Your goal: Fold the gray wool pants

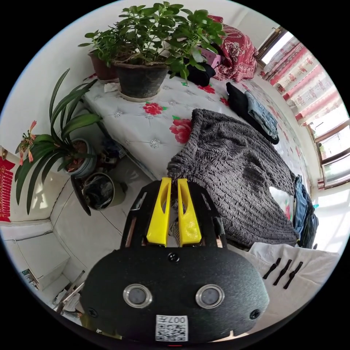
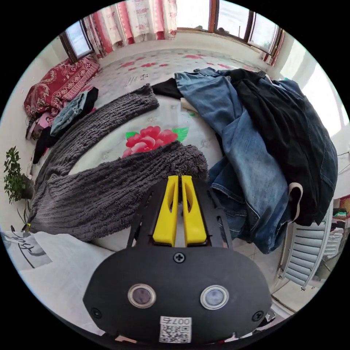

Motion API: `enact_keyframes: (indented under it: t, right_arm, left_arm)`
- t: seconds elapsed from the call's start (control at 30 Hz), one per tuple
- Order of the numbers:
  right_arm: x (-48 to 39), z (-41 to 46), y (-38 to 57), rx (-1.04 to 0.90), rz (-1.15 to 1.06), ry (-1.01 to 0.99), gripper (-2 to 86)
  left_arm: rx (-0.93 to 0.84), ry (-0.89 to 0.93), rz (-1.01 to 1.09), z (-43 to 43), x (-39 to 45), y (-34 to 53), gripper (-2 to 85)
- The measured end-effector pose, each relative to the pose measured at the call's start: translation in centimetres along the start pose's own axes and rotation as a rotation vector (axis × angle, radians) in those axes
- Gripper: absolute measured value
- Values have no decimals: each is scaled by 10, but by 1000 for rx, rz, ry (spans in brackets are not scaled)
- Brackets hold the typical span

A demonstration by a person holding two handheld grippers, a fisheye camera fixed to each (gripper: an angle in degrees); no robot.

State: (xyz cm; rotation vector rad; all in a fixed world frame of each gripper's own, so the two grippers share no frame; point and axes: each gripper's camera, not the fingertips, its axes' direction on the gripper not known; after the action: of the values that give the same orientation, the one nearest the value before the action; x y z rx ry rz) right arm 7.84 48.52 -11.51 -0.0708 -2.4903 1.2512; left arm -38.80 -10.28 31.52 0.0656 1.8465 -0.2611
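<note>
Pinching the waist edge of the gray wool pants [image 1: 233, 171] at centre frame, the left gripper [image 1: 174, 180] has its jaws narrow. The right gripper [image 2: 179, 177] nips a leg cuff, jaws nearly together, with the pants spread on the floral bed [image 2: 153, 116] beside a jeans pile [image 2: 255, 146].

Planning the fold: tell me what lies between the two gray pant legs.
In the right gripper view, bare floral bedcover shows between the legs of the gray wool pants; no garment lies there.
</note>
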Motion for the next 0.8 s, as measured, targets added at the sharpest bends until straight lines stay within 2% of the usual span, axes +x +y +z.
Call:
enact_keyframes:
  t: [0.1,0.2,0.27,0.33,0.47,0.67,0.8]
  right_arm:
    - [-5,-35,9,72,-68,49,2]
    - [-2,2,21,-61,-103,150,2]
    - [18,31,25,-189,52,112,1]
    - [21,20,29,-120,133,108,2]
    - [-1,-11,22,46,121,48,14]
    - [-71,1,-39,74,45,-176,43]
    - [-147,9,-99,92,-78,-200,59]
  left_arm:
    - [-59,-60,22,17,4,12,25]
    - [-156,-104,0,53,3,28,48]
    - [-140,-119,-34,57,8,35,57]
    - [-100,-161,-31,46,15,37,59]
    - [-38,-259,99,23,39,29,63]
    - [27,-154,252,49,105,-41,81]
    - [1,-172,344,94,154,-99,83]
